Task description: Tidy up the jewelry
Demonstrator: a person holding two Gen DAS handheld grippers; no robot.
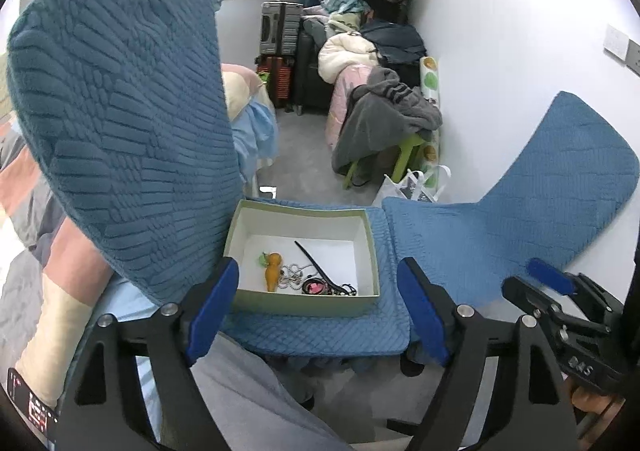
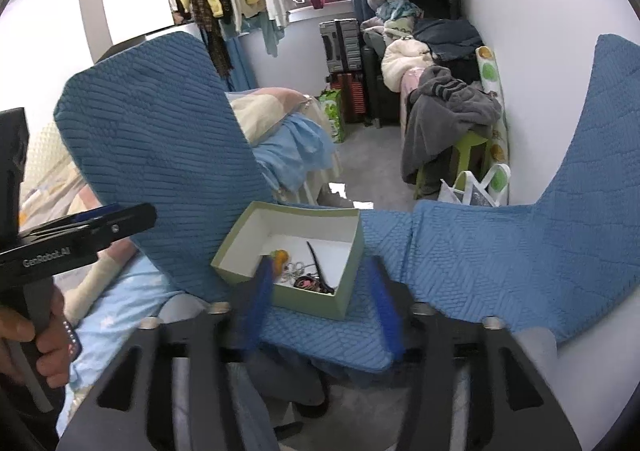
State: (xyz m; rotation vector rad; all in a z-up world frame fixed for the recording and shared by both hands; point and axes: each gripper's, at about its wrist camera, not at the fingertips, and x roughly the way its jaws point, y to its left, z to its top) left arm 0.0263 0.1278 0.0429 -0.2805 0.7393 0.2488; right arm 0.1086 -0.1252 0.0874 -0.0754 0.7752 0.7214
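A: Looking from the left, the left gripper [image 1: 316, 315] hangs near the box with its blue-padded fingers spread wide, nothing between them.

B: And the jewelry?

A: It lies in a pale green cardboard box [image 1: 256, 221] that sits on the blue quilted seat [image 1: 320, 331] of a chair. At the left of the heap is an orange figurine charm [image 1: 272, 271], then a silver bead chain [image 1: 294, 277], a round piece with a pink centre [image 1: 314, 287], and a long black hair stick [image 1: 316, 261] lying slantwise across them. The far half of the box floor is bare.

B: The right gripper [image 2: 320, 315]?

A: Also spread, empty, its fingers just short of the box's near wall, slightly blurred.

B: Which step is this?

A: I can't settle it. The pieces bunched in the near corner would fit things dropped in one by one, or a pile waiting to be sorted out. Both tools are empty and pointed at the box.

B: What would a pick call for?

A: Care, I'd judge: the chain seems tangled with its neighbours, though at this size I can't be sure. Any grasp needs the fingers to clear the box wall and close on one piece alone.
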